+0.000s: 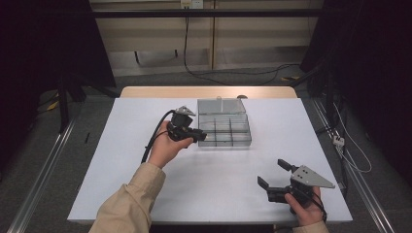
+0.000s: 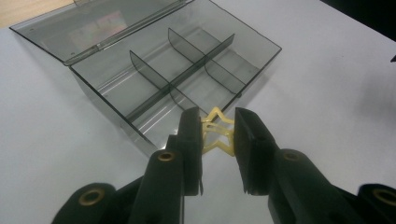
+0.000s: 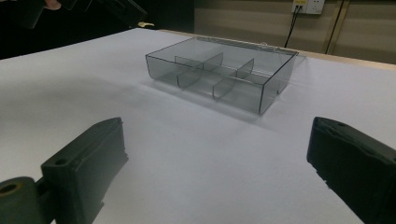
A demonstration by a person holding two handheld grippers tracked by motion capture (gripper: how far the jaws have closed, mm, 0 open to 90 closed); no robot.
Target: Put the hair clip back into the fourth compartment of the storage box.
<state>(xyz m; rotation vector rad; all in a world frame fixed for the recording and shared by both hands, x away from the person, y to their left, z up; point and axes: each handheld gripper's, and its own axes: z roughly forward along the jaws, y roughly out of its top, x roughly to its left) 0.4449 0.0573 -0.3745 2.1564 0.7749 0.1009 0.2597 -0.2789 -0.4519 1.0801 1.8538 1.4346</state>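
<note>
A clear grey divided box (image 1: 224, 129) stands open on the white table, its lid (image 1: 221, 106) laid back behind it; its compartments look bare. My left gripper (image 1: 200, 136) hovers at the box's near left corner, shut on a small yellow star-shaped piece (image 2: 217, 133) held just above the front wall of the box (image 2: 140, 128). My right gripper (image 1: 272, 174) rests near the table's front right with its jaws wide open and nothing between them. In the right gripper view the box (image 3: 219, 74) sits well ahead of the open jaws, and the left gripper (image 3: 126, 9) shows at the top left.
The white table surface (image 1: 145, 184) ends in a wooden strip (image 1: 209, 91) at the far side. Cables (image 1: 194, 73) run over the floor beyond. Metal rails (image 1: 39, 179) flank the table on both sides.
</note>
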